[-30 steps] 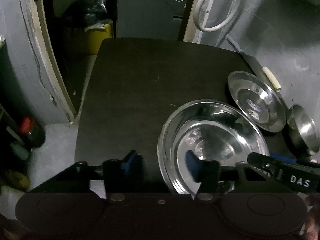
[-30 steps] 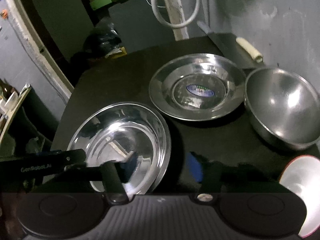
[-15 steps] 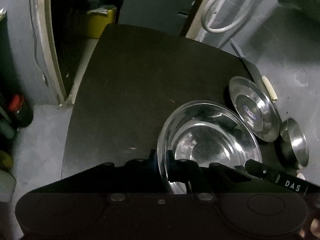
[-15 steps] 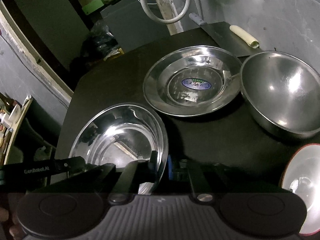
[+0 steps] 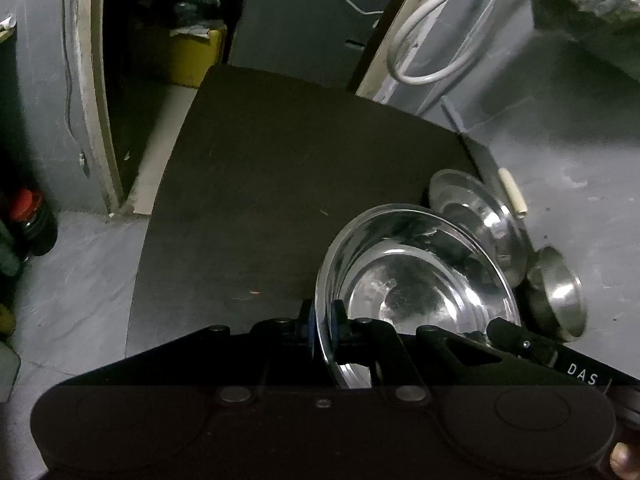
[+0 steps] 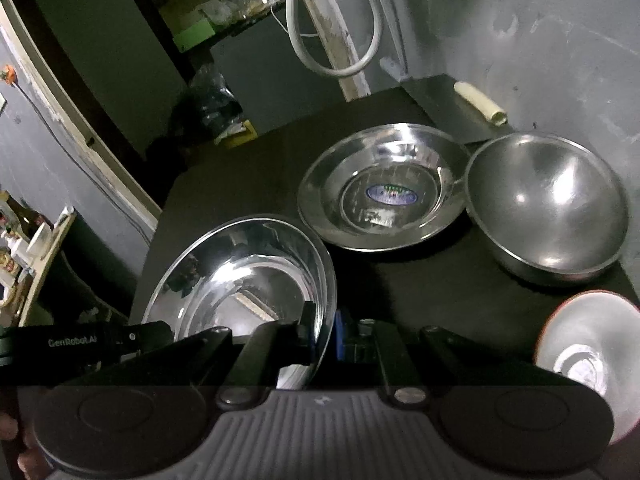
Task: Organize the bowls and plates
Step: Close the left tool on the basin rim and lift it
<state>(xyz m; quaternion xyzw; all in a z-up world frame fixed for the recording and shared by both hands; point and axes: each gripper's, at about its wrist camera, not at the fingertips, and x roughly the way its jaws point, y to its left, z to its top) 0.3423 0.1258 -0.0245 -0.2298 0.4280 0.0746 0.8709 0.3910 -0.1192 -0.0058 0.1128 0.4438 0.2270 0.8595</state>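
Observation:
A shiny steel plate point(image 5: 416, 276) point(image 6: 248, 276) is held by both grippers and tilts above the black table point(image 5: 280, 184). My left gripper point(image 5: 322, 322) is shut on its left rim. On the opposite rim my right gripper point(image 6: 322, 336) is shut as well. A second steel plate with a blue sticker point(image 6: 384, 188) point(image 5: 476, 220) lies flat behind it. To the right of that stands a deep steel bowl point(image 6: 548, 208) point(image 5: 560, 296). A smaller red-rimmed bowl point(image 6: 584, 356) shows at the near right of the right wrist view.
A knife with a pale handle point(image 6: 480, 102) lies at the table's far right corner by the grey wall point(image 6: 540, 40). A white cable loop point(image 5: 432, 40) hangs behind. A yellow bin point(image 5: 192, 56) and bottles point(image 5: 32, 220) stand off the table's left side.
Both grippers went from open to shut on the plate's rims. The plate has since tipped and risen a little off the table.

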